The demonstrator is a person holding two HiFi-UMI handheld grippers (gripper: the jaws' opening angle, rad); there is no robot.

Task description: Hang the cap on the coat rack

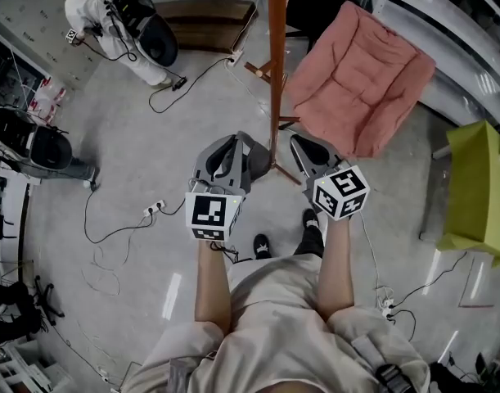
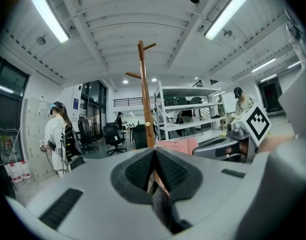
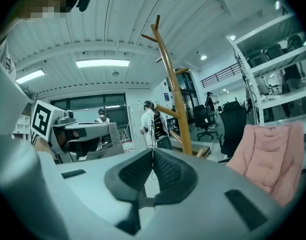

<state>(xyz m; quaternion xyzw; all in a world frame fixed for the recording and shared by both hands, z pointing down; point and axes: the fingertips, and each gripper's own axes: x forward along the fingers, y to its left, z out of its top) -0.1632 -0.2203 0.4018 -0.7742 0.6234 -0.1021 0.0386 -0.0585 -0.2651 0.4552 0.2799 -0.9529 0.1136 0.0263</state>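
Observation:
No cap shows in any view. The wooden coat rack (image 1: pixel 276 56) stands upright on the floor just ahead of me; its pole and pegs rise in the left gripper view (image 2: pixel 144 94) and the right gripper view (image 3: pixel 172 89). My left gripper (image 1: pixel 233 143) is held at waist height, just left of the pole's foot. Its jaws are shut tip to tip (image 2: pixel 154 151) with nothing between them. My right gripper (image 1: pixel 302 147) is just right of the pole, jaws shut and empty too (image 3: pixel 153 153). Both grippers point at the rack.
A pink cushioned chair (image 1: pixel 360 76) stands right of the rack, a yellow-green seat (image 1: pixel 479 191) further right. A person in white (image 1: pixel 94 6) stands at the back left near black office chairs (image 1: pixel 29 137). Cables and a power strip (image 1: pixel 154 209) lie on the floor. Metal shelving (image 2: pixel 188 114) stands behind.

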